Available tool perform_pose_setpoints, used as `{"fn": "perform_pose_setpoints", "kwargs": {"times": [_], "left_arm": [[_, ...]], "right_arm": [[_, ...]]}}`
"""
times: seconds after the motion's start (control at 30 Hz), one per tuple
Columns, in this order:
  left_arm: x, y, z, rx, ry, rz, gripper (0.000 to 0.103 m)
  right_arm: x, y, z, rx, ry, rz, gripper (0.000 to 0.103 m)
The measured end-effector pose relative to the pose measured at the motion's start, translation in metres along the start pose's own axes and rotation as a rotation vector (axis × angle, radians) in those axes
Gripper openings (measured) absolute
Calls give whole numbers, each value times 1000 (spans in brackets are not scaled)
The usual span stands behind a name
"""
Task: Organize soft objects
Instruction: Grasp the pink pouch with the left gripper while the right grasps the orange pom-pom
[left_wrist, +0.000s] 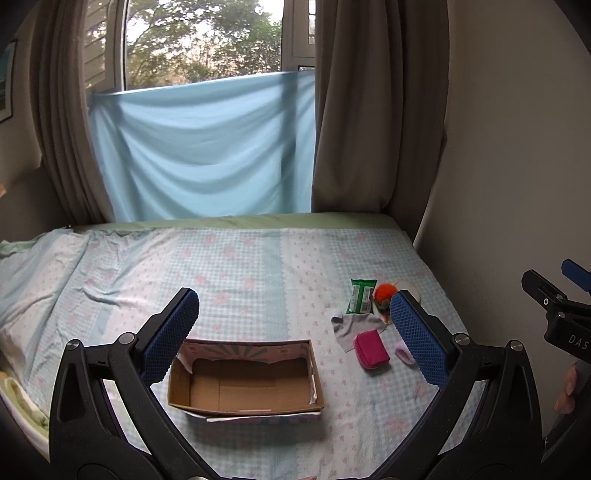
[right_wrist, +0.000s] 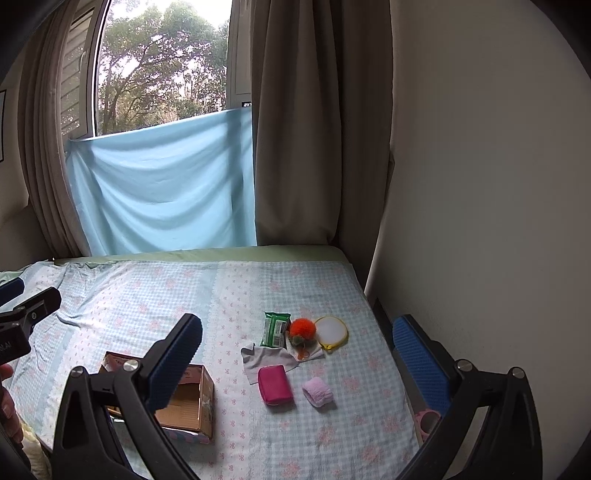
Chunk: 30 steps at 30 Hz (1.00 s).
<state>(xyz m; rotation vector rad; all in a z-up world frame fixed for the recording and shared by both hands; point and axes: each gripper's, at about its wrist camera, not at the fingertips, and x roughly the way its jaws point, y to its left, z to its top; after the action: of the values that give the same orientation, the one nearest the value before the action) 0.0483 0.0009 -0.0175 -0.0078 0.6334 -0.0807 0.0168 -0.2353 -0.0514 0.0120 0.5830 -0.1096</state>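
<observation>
The soft objects lie in a loose cluster on the right half of my bed (right_wrist: 147, 302): a magenta pouch (right_wrist: 274, 384) nearest me, a rolled pale pink cloth (right_wrist: 318, 391) just beside it on the right, and a grey cloth (right_wrist: 267, 357) touching the pouch's far edge. Beyond these sit a green wipes packet (right_wrist: 275, 329), an orange pompom (right_wrist: 302, 328) just to its right, and a round yellow-rimmed pad (right_wrist: 332, 332) next to the pompom. The open cardboard box (left_wrist: 242, 382) stands well apart to the left of the cluster, upright, with nothing visible inside. My left hand-held gripper (left_wrist: 295, 339) hangs above the bed with its blue-padded fingers (left_wrist: 170, 336) spread wide and nothing between them; the box shows through the gap. My right hand-held gripper (right_wrist: 297, 363) is likewise spread wide and holds nothing, with the cluster framed between its fingers. Behind the bed hang a light blue sheet (right_wrist: 159, 184) across the lower window and brown curtains (right_wrist: 295, 147) on both sides.
</observation>
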Motion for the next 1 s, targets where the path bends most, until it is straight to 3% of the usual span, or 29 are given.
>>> {"fn": "perform_pose_setpoints", "kwargs": {"times": [0.2,0.43,0.77,1.0], "left_arm": [[73,-33,-9,-37,138,-45,103],[181,-89,-32,-66,308,-75,103],[346,-153,-125,-166,554,-121,102],[425,-176,-188,-181,635,-80,92]], "right_arm": [[61,-22,4,-36,35,6,103],[168,-59,4,-56,109,83,103],[343,-85,-28,-149,244,185,103],[447,-71,-73,-249,317,302,86]]}}
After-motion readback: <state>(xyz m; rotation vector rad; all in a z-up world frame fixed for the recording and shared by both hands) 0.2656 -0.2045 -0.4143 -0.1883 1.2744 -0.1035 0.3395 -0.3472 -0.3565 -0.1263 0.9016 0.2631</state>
